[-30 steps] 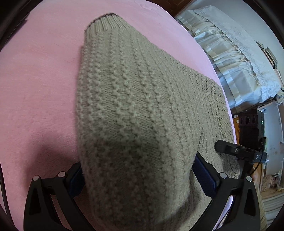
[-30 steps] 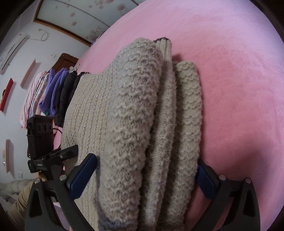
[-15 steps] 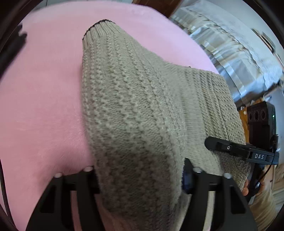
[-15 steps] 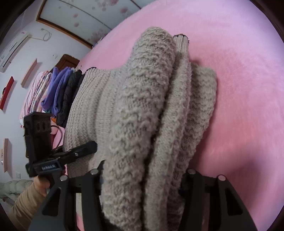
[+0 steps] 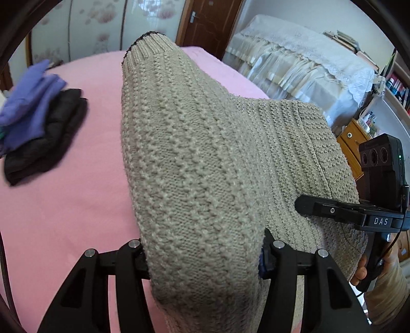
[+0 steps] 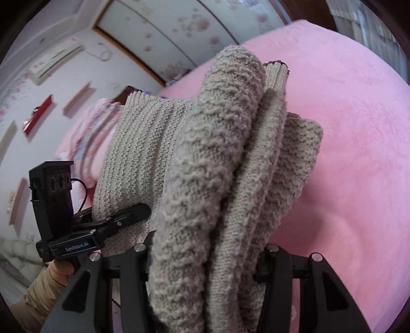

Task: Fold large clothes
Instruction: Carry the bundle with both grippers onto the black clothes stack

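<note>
A beige knitted sweater (image 5: 194, 164) is folded into a thick bundle and held up above the pink bed cover (image 5: 64, 199). My left gripper (image 5: 205, 256) is shut on one end of the bundle. My right gripper (image 6: 202, 256) is shut on the other end, where several folded layers of the sweater (image 6: 220, 179) show between the jaws. The right gripper shows in the left wrist view (image 5: 358, 212) at the sweater's right side. The left gripper shows in the right wrist view (image 6: 84, 235) at the left.
A stack of folded clothes, purple over black (image 5: 41, 128), lies on the bed at the left. A second bed with a white lace cover (image 5: 307, 59) stands behind, with a wooden door (image 5: 205, 20) and a bookshelf (image 5: 394, 84) nearby.
Both grippers have closed on the sweater bundle and lifted it off the bed; the views have tilted up, and the room and the clothes stack have come into view.
</note>
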The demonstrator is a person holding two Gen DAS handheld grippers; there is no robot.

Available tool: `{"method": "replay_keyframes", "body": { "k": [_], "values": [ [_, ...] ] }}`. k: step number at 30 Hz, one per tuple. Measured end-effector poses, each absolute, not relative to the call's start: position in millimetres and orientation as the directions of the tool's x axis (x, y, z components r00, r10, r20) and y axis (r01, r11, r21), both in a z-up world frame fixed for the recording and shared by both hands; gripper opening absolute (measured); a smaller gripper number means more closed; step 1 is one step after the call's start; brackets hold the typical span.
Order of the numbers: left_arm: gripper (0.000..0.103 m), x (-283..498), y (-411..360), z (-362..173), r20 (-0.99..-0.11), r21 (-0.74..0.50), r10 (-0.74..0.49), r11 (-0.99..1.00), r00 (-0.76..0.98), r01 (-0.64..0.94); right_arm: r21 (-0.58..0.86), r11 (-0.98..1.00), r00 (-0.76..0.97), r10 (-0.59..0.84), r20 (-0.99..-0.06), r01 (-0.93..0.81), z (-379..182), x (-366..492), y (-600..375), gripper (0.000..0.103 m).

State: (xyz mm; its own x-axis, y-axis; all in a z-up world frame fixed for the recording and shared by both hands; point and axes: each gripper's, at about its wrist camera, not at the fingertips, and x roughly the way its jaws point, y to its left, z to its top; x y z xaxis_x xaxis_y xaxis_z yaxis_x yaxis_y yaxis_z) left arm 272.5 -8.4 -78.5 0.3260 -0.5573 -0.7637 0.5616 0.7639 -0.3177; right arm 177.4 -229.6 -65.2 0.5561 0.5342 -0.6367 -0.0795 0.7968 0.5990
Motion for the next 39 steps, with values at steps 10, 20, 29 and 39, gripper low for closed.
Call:
{"method": "replay_keyframes", "body": {
  "k": [10,20,29,39],
  "values": [
    [0.054,229.0,125.4,-39.5,-0.749,-0.327,-0.525,0.824,0.404,0.463,0.582,0.765,0.508,0.629,-0.588,-0.274,-14.1,153.5,-130.1,0.049],
    [0.054,315.1,199.5,-80.0,-0.772,-0.357,-0.476,0.873,0.420,0.333,0.606,0.707,0.401,0.706,-0.583,-0.364,-45.2,243.5,-61.2,0.049],
    [0.054,415.9,242.8,-54.0,-0.797,-0.378,-0.456,0.888,0.395,0.262,0.683,0.647,0.310,0.763,-0.568,-0.339,-33.9,345.7,-17.6,0.049],
    [0.055,569.3,335.5,46.0,-0.768,-0.341,-0.455,0.886,0.451,0.313,0.670,0.634,0.327,0.773,-0.544,-0.386,83.6,481.8,75.2,0.049]
  ]
}}
